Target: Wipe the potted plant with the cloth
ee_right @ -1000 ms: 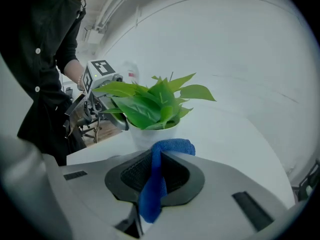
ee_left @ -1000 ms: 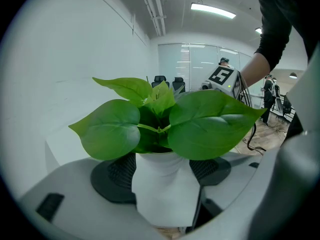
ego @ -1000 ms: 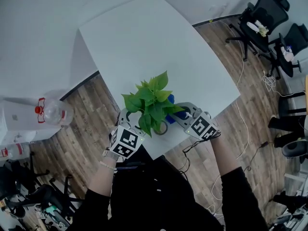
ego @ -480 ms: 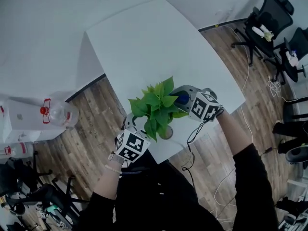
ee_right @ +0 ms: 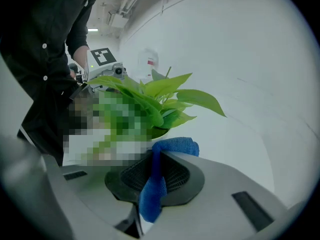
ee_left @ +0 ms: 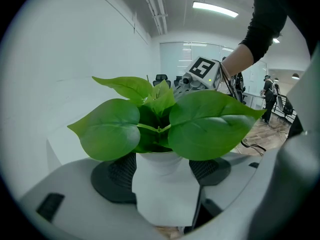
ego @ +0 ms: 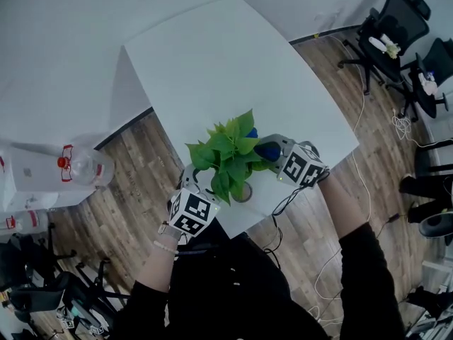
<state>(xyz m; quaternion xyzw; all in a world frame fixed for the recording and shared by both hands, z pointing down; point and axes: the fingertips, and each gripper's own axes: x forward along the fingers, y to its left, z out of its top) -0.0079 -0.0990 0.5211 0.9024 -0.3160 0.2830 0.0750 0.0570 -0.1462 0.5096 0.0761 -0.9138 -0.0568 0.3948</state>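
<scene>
1. The potted plant stands on the white table, close to the edge nearest the person.
2. The left gripper has its jaws set wide, one pad against each side of the white pot, and grips it below the leaves.
3. The right gripper has its jaws closed on a blue cloth. One fold bunches out past the pads and a tail hangs down between them.
4. In the head view that cloth sits at the right side of the foliage, just beside the outer leaves. Whether it presses on a leaf cannot be told.
5. A large water bottle with a red cap lies on the wooden floor, well to the left of the table.
</scene>
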